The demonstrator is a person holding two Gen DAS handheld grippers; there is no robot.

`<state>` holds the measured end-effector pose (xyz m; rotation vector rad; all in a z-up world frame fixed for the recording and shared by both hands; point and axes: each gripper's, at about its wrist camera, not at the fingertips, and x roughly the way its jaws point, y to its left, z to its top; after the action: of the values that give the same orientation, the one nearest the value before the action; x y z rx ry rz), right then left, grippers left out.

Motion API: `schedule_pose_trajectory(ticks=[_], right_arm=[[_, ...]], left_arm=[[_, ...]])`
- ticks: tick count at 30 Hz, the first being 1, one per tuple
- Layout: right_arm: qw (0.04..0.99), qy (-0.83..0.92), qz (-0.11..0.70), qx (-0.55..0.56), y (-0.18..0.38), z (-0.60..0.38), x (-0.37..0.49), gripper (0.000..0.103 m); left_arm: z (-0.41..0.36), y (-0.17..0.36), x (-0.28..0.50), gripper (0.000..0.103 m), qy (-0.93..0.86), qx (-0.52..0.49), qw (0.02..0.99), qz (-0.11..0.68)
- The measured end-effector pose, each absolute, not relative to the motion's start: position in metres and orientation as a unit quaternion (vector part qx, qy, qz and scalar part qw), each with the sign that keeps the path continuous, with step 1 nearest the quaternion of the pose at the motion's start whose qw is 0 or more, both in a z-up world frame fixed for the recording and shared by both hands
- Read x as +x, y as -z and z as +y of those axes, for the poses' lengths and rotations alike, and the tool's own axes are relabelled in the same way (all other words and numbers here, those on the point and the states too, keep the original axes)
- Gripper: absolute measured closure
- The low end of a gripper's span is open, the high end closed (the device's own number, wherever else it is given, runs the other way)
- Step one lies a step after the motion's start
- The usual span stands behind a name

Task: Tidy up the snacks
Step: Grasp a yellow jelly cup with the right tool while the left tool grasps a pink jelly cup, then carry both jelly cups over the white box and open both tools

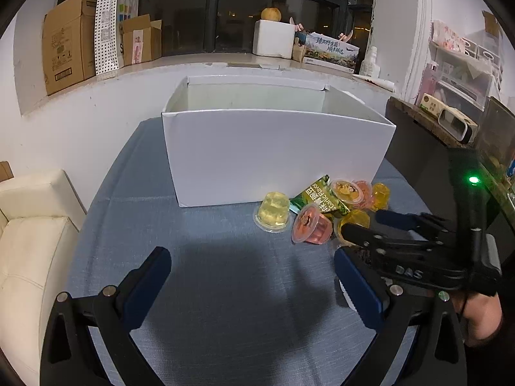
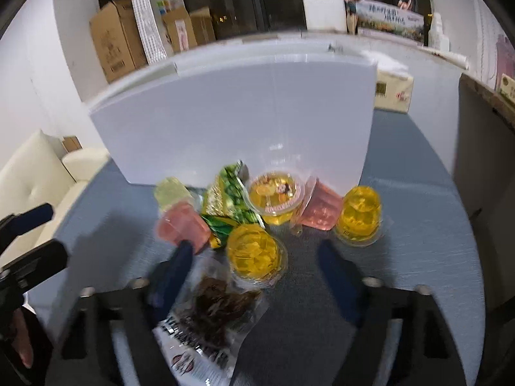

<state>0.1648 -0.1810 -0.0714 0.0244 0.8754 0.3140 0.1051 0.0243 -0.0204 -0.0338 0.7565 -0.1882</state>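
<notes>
The yellow jelly cup (image 2: 256, 254) lies at the near edge of the snack pile on the blue surface (image 2: 418, 241), just in front of the white box (image 2: 231, 112), and it sits between the fingers of the right tongs (image 2: 254, 254), which stand partly open around it with no pad seen pressing yet. It looks light, with smooth, slick plastic walls that would probably dent under a hard squeeze and a thin film lid, so the firmer sides below the rim seem the safest place to grip. A pink jelly cup (image 2: 182, 225) and a green packet (image 2: 230, 202) crowd its left side, and a clear bag of dark snacks (image 2: 209, 315) lies under the left finger. The left tongs (image 1: 254, 276) hang wide open over bare cloth, holding nothing.
</notes>
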Motion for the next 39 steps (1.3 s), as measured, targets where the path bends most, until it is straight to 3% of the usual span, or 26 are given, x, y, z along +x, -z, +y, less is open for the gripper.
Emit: schedule_pose_trajectory(ticks=[4,18,31,32,34,38,39], right_arm=[[0.889,-0.164,0.427,0.031,0.074,-0.184,0.171,0.062],[0.904,-0.161,0.393,0.048,0.052,-0.199,0.153,0.067],[0.923,-0.14,0.331,0.137,0.018,-0.26,0.105,0.067],[0.923,-0.14,0.331,0.138,0.018,-0.26,0.105,0.067],[0.922,-0.142,0.332,0.139,0.019,-0.26,0.107,0.067],[0.921,-0.144,0.334,0.14,0.021,-0.261,0.109,0.067],[0.921,-0.145,0.335,0.14,0.022,-0.261,0.109,0.067]], left_arm=[[0.025,0.022,0.106,0.0,0.092,-0.018,0.924,0.371],[0.013,0.024,0.12,0.0,0.112,-0.015,0.919,0.377],[-0.06,0.052,0.165,0.001,0.137,0.091,0.902,0.4],[-0.063,0.057,0.17,0.002,0.133,0.096,0.897,0.41],[-0.066,0.066,0.178,0.022,0.136,0.095,0.889,0.426],[-0.066,0.07,0.182,0.036,0.13,0.102,0.888,0.428],[-0.066,0.07,0.182,0.05,0.137,0.099,0.887,0.43]])
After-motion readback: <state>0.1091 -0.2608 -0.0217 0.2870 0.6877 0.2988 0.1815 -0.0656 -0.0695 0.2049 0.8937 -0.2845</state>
